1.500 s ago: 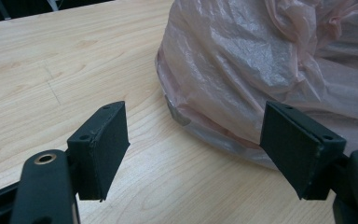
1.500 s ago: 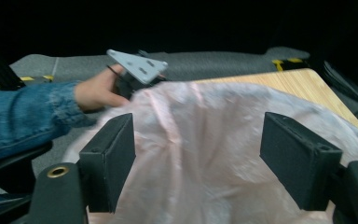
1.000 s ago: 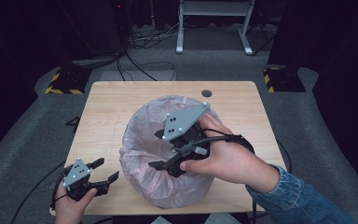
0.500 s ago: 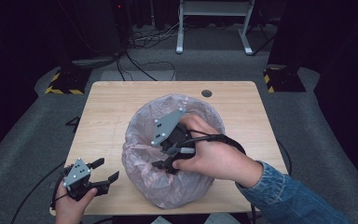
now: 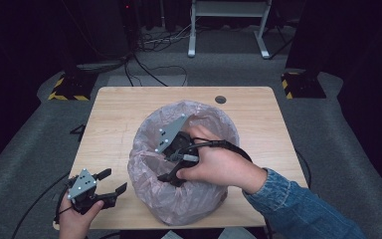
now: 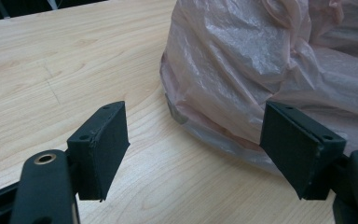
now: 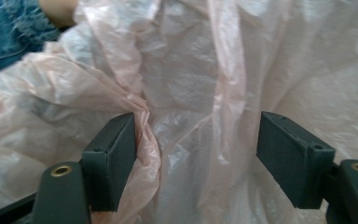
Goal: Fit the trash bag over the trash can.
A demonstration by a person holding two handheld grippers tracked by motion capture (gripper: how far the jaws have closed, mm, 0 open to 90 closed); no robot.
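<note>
Two tongs work at one wooden counter [image 5: 114, 119]. Left tongs [image 5: 110, 185], at about 7 o'clock of the counter, hang just beside the pink bag-lined bin [image 5: 189, 199] with jaws spread and nothing between them. The bin stands at the counter's middle, toward 6 o'clock. Right tongs [image 5: 171, 172] reach down inside it; their jaws have just been opening, and crumpled plastic film lies loosely between them. A dark grommet hole [image 5: 221, 99] sits at 12 o'clock.
</note>
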